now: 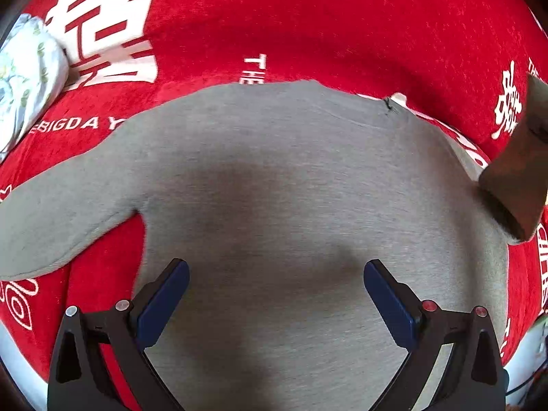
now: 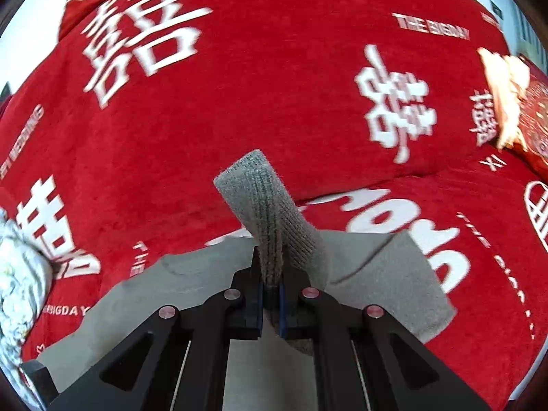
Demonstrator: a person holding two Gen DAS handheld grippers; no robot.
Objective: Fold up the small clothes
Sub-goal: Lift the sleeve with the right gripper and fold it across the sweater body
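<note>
A grey long-sleeved top (image 1: 291,178) lies spread flat on a red blanket (image 1: 308,27). Its one sleeve (image 1: 51,226) stretches out to the left. My left gripper (image 1: 275,277) hovers over the body of the top, open, with nothing between its blue pads (image 1: 164,298). At the right edge the other sleeve's end (image 1: 513,178) is raised off the blanket. In the right wrist view my right gripper (image 2: 270,294) is shut on that ribbed grey cuff (image 2: 263,205), which sticks up past the jaws. The sleeve (image 2: 387,274) trails down from it to the top (image 2: 164,294).
The red blanket (image 2: 274,85) carries large white characters and lettering. A white floral cloth bundle (image 1: 27,78) lies at the left, also seen in the right wrist view (image 2: 17,291). A red and orange patterned item (image 2: 517,106) sits at the far right.
</note>
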